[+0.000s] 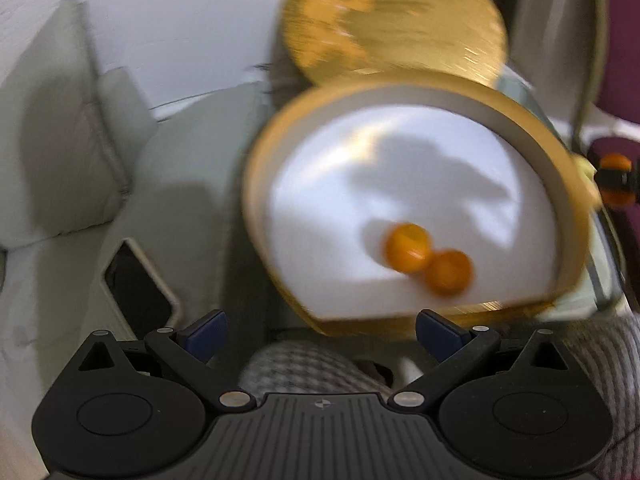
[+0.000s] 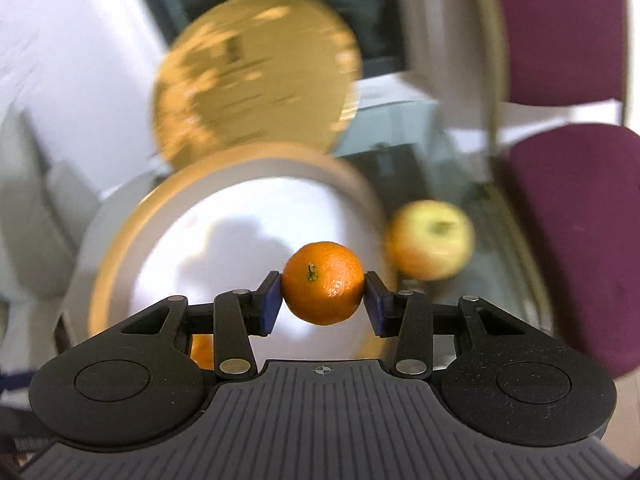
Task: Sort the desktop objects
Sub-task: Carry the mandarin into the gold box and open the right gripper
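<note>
In the right wrist view my right gripper [image 2: 323, 299] is shut on a mandarin [image 2: 323, 276], held over the near right part of a round gold box [image 2: 116, 248] with a white inside. A yellow-green apple [image 2: 432, 240] lies just right of the box on a glass top. Another orange fruit [image 2: 202, 350] peeks out under the gripper's left link. In the left wrist view my left gripper [image 1: 322, 336] stands open and empty in front of the box [image 1: 520, 120]. Two mandarins [image 1: 408, 246] [image 1: 448, 272] lie inside it. The right gripper [image 1: 616, 178] shows at the right edge.
The box's gold lid [image 1: 392, 20] [image 2: 256, 88] leans behind it. A phone [image 1: 140, 284] lies on a grey surface to the left. Checked fabric [image 1: 312, 364] sits right under the left gripper. Purple chairs [image 2: 580, 220] stand at the right beyond the glass top.
</note>
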Motion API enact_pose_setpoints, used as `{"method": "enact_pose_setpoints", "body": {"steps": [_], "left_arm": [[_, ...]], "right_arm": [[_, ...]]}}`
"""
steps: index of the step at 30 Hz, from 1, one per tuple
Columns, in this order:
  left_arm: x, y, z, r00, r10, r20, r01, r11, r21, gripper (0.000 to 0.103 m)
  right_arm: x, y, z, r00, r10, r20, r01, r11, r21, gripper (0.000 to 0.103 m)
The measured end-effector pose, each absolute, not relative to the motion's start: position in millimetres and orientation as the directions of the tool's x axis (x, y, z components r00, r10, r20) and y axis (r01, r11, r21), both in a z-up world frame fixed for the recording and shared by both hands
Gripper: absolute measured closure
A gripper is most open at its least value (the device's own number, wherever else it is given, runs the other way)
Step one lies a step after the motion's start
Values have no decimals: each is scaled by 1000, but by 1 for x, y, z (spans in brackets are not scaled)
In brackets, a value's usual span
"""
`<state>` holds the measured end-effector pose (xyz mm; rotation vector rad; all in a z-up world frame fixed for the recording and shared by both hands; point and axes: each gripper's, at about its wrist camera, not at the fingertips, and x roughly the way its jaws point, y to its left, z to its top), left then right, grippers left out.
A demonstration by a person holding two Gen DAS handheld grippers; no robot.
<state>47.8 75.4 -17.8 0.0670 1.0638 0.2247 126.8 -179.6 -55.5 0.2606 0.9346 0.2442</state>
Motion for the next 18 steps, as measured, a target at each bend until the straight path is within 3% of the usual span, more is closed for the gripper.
{"method": "enact_pose_setpoints", "body": {"steps": [8,17,18], "left_arm": [[45,111,-31,404,224,-887,-249,960,129,2],[47,109,-44,372,197,-907,-232,966,114,2],[47,107,-45,373,195,-907,-226,967,115,2]], "right_arm": [[151,-109,-110,370,330,-868,-181,942,281,58],[164,-99,-139,287,314,-905,-113,949,293,57],[165,-99,-141,282,317,-905,-110,948,298,53]]}}
